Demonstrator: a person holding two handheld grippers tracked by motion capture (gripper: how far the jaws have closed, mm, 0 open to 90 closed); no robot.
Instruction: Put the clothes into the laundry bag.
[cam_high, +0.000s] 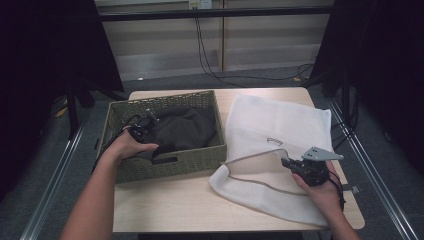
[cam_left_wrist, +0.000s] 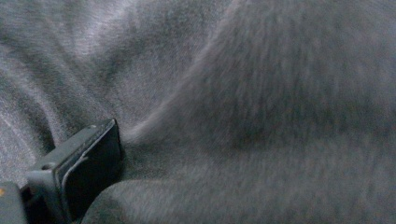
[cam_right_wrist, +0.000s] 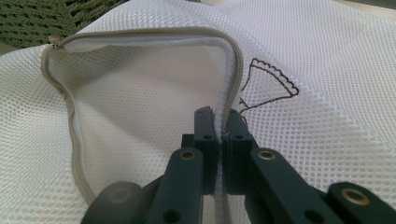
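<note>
From above, my left gripper (cam_high: 145, 124) is down inside the woven basket (cam_high: 172, 162), on the left half of the table (cam_high: 200, 210), pressed into the dark garment (cam_high: 185, 131) that lies there. The view along that gripper adds what the high one can't: one black jaw rises at the lower left with grey fabric (cam_left_wrist: 243, 107) folded all round it and nothing pinched against its pad, so the jaws stand spread wide on the cloth and grip nothing.

My right gripper (cam_high: 287, 162) sits over the white mesh bag (cam_high: 280, 125) spread on the right half of the table, just beside the basket. The high view shows the bag's rim lifted into an arch. The right gripper view shows the rest: my right gripper (cam_right_wrist: 219, 135) is clenched on the bag's zippered edge (cam_right_wrist: 140, 35), the two pads tight together with the mesh seam between them, the mouth held open, a brown stitched motif (cam_right_wrist: 268, 86) just beyond the jaws, and a corner of the basket (cam_right_wrist: 32, 18) at the top left
</note>
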